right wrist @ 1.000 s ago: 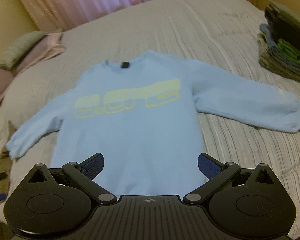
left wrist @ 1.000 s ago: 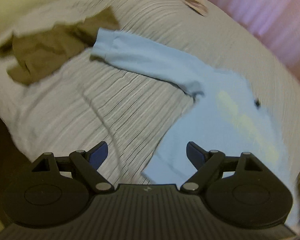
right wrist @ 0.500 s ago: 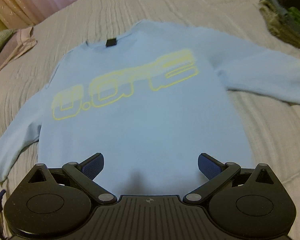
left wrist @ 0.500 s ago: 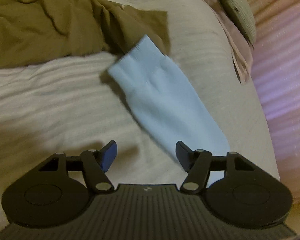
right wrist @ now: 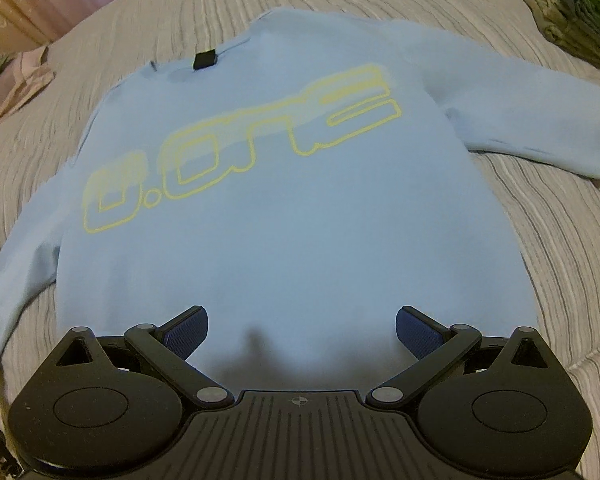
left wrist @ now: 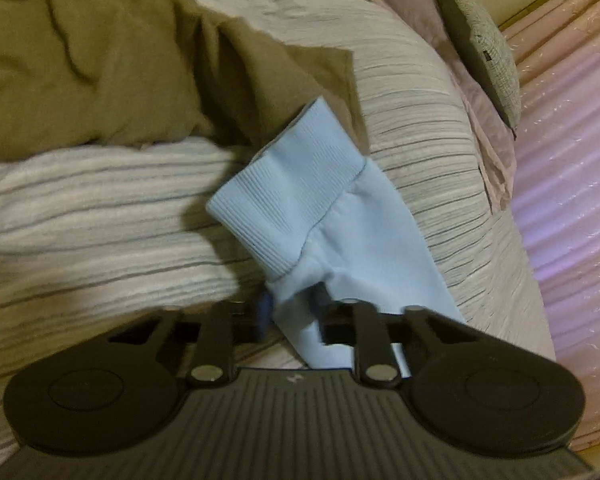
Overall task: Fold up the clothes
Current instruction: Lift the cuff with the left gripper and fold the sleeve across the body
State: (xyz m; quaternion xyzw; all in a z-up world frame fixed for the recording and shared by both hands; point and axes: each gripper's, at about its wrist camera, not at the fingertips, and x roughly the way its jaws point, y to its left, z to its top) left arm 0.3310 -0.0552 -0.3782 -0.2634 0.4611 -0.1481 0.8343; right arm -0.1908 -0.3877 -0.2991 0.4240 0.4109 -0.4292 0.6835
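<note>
The left gripper [left wrist: 292, 312] has just been closing and is pinching the sleeve [left wrist: 320, 216] behind its cuff — ready for folding inward. The right gripper [right wrist: 302, 332] is hovering wide open over the sweatshirt [right wrist: 284, 232], which is lying flat on the bed [right wrist: 560, 260].

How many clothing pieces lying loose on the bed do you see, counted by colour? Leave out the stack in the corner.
Light blue: 1, the sweatshirt
Olive brown: 1, the crumpled garment
Total: 2

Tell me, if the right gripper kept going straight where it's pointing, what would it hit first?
Probably the lower body of the light blue sweatshirt, spread flat on the bed; the right gripper hangs open over its hem, though depth is hard to judge.
</note>
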